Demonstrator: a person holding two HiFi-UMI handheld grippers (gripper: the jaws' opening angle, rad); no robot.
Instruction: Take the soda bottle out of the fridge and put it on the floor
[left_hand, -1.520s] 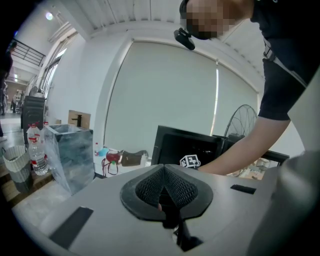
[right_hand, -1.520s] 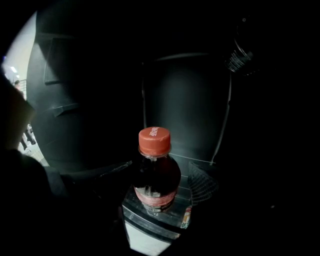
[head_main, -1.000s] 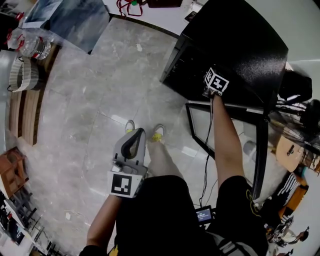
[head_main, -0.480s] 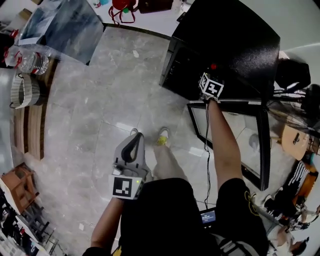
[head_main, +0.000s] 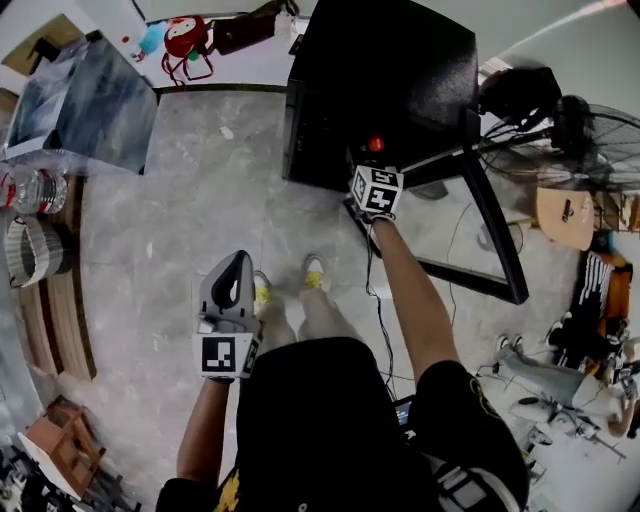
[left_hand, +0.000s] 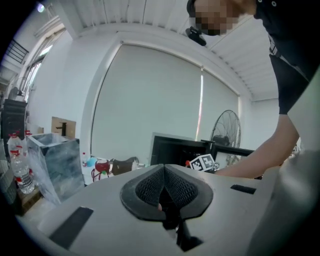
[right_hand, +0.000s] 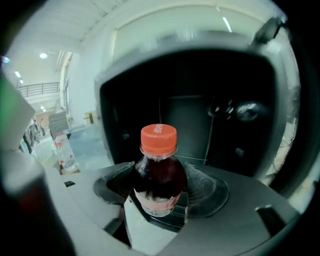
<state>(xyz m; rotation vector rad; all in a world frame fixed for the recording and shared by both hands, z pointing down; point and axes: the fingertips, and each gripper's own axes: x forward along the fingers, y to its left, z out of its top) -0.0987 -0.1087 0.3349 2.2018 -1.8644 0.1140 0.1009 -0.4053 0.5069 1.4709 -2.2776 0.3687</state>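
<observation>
The soda bottle (right_hand: 159, 175) has dark liquid, an orange-red cap and a pale label. It stands upright between the pads of my right gripper (right_hand: 160, 192), which is shut on its body. In the head view only the cap of the bottle (head_main: 375, 145) shows past the right gripper (head_main: 374, 165), just in front of the open black fridge (head_main: 390, 70). The fridge's dark inside (right_hand: 200, 115) fills the background of the right gripper view. My left gripper (head_main: 240, 265) hangs low beside the person's left leg, shut and holding nothing (left_hand: 164, 185).
The fridge's glass door (head_main: 480, 230) stands swung open to the right. A floor fan (head_main: 590, 130) is behind it. The person's feet (head_main: 315, 272) stand on grey marble floor (head_main: 180, 200). At the left are water bottles (head_main: 30, 190), a marbled box (head_main: 85, 100) and a wooden bench (head_main: 60, 300).
My right gripper has drawn back from the fridge opening with the bottle, and the red cap now shows. The head view has swung. The left gripper stays by the leg.
</observation>
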